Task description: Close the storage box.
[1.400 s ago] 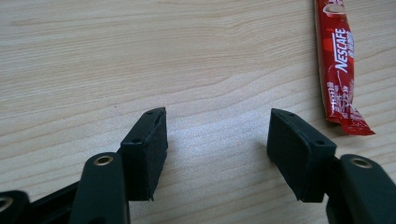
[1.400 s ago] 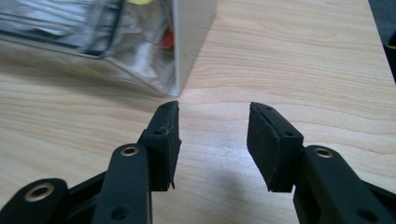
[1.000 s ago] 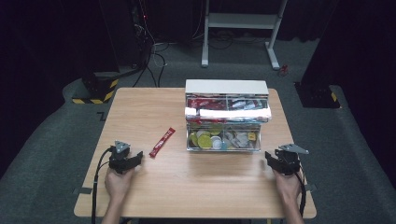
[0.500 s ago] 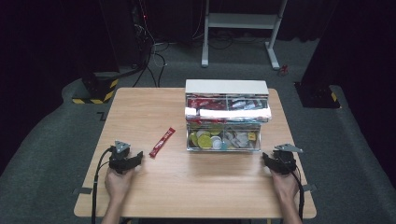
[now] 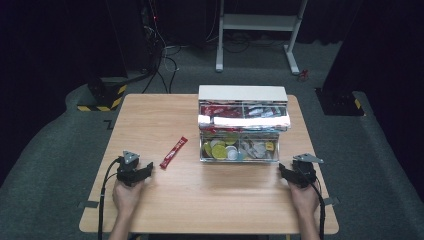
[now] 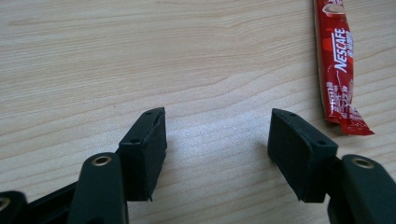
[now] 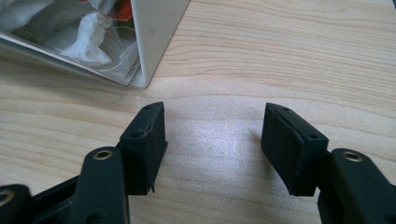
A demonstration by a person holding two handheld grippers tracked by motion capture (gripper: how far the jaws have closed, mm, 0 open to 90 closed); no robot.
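**Right gripper springs open; coffee stick waits untouched**

Since the earlier frames the right gripper [image 5: 286,171] shifts a little toward the table's near edge and its jaws have just been opening, with nothing between them; the left gripper [image 5: 143,171] and everything on the table stay where they were.

The wooden table [image 5: 150,120] carries one large thing, a clear two-tier organiser box [image 5: 243,124], standing right of centre toward twelve o'clock. Its upper tier holds red and white sachets, the lower tier round yellow and green capsules on one side and pale packets on the other. It looks like the sorting place for loose packets, which would explain why it faces the person.

Both hands rest on the table near the six o'clock edge, well apart, one at each side. In the left gripper view the jaws stand spread over bare wood, gripping nothing. In the right gripper view the jaws are likewise spread and empty, with the box's near corner at about eleven o'clock from them.

The red coffee stick [image 5: 173,152] lies flat on the table, just left of the box, at about one o'clock from the left gripper and near it. The left gripper view shows the stick's [image 6: 338,65] crimped end close beside the right-hand jaw, apart from it. I judge the left gripper is poised to pick it up.
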